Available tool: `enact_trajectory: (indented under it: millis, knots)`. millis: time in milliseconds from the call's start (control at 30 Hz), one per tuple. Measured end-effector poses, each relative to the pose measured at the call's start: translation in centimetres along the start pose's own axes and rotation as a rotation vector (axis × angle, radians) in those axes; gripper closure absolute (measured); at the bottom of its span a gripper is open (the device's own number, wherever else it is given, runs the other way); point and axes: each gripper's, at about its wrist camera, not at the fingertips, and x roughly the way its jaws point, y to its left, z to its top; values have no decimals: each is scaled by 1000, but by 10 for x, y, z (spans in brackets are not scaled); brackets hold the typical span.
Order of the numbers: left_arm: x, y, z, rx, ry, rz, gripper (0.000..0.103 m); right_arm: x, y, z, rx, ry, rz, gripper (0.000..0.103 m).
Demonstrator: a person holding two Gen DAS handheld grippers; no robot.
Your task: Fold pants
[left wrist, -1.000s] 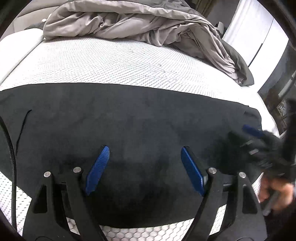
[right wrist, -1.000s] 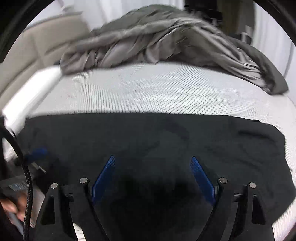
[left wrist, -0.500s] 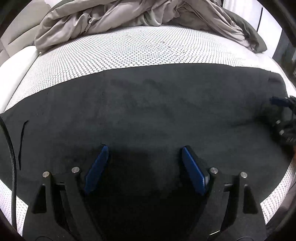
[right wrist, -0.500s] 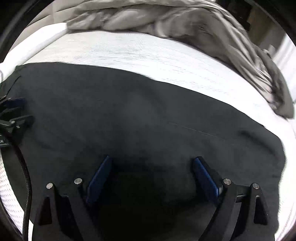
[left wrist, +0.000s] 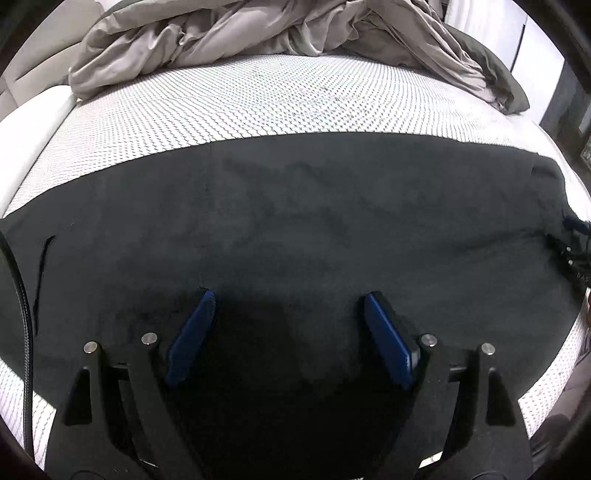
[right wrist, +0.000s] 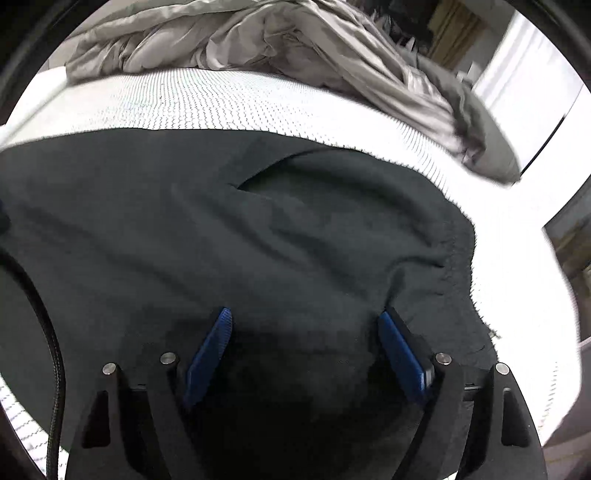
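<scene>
Black pants (left wrist: 295,229) lie flat on the mattress (left wrist: 258,107), directly beneath both grippers. Left gripper (left wrist: 290,295) is released, empty. Right gripper (right wrist: 304,314) is closing above the waistband (right wrist: 454,258), fabric not yet pinched. Recommendation: grasp both layers at the edge.

pants (left wrist: 295,221) spread flat across near part of mattress (left wrist: 258,99), crumpled blanket (left wrist: 258,33) heaped behind at far edge
</scene>
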Motion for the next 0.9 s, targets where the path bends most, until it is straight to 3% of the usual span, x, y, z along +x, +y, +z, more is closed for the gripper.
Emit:
enact_trajectory:
  millis: [67, 167, 333, 433, 500, 567, 700, 733, 900]
  knots:
    - [-10, -6, 4, -17, -27, -23, 22, -7, 6, 3, 2, -14, 2, 20]
    - [-12, -31, 26, 13, -54, -70, 22, -23, 19, 14, 25, -73, 101, 20]
    - [22, -72, 53, 69, -5, -120, 22, -15, 67, 51, 53, -63, 282, 20]
    - [45, -76, 45, 106, 40, -105, 22, -6, 96, 62, -27, -50, 248, 20]
    - [42, -68, 41, 123, 19, -115, 22, 2, 98, 64, -46, -49, 268, 20]
    - [36, -49, 38, 104, -6, -55, 22, 12, 88, 60, -34, -20, 265, 20]
    - [33, -21, 38, 28, -10, -89, 23, 18, 43, 49, 98, 4, 88, 18]
    - [29, -21, 41, 21, -15, -88, 23, 15, 35, 48, 128, 6, 81, 21]
    - [27, -40, 68, 50, -69, -117, 22, -11, 57, 72, 114, -90, 187, 22]
